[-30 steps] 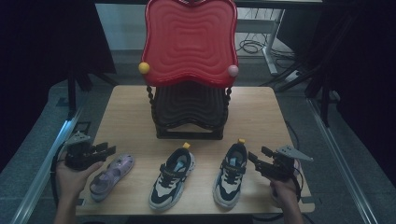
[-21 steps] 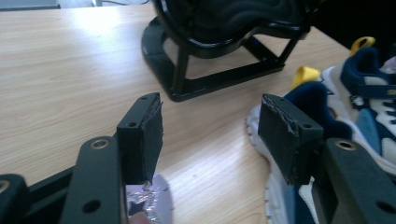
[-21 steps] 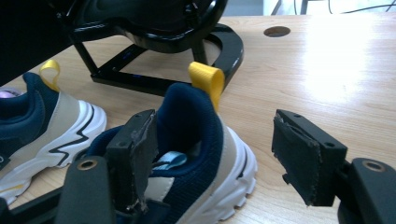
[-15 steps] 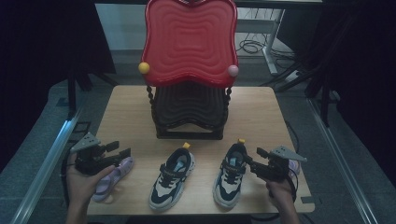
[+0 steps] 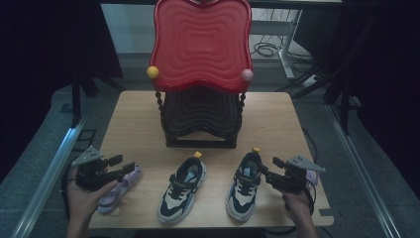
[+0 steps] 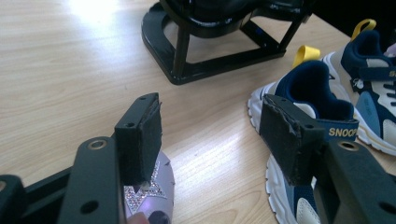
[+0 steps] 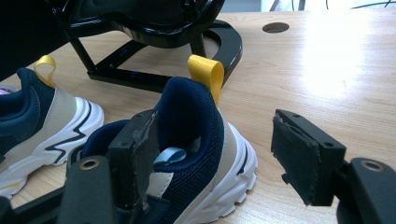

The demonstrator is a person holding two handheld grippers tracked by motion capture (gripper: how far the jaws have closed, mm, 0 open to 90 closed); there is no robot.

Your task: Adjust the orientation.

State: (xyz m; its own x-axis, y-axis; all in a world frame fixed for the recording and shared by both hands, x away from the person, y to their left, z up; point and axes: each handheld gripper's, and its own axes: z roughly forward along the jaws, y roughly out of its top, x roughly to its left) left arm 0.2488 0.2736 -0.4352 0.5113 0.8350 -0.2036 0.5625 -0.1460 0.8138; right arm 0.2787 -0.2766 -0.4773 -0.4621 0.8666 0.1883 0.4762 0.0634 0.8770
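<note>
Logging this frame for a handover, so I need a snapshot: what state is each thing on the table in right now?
Left hand-held gripper: jaws just opened, nothing between them, above the lilac shoe.
Right hand-held gripper: open, around the right sneaker's heel, pads not pressing.
Lilac shoe: lying flat on the table, free.
Left sneaker: upright, untouched.
Right sneaker: upright on its sole.
Red chair: standing upright.

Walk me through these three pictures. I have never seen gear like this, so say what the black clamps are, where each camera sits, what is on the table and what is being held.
A person holds a two-jaw hand tool in each hand: the left gripper and the right gripper. One camera looks down from above; the other two ride on the grippers, looking along their black jaws. On the wooden table stand a red-backed chair, two navy sneakers and a lilac shoe. The left jaws have just been opening and stand wide above the lilac shoe, pressing nothing. The right jaws are open, one pad at the right sneaker's collar.
</note>
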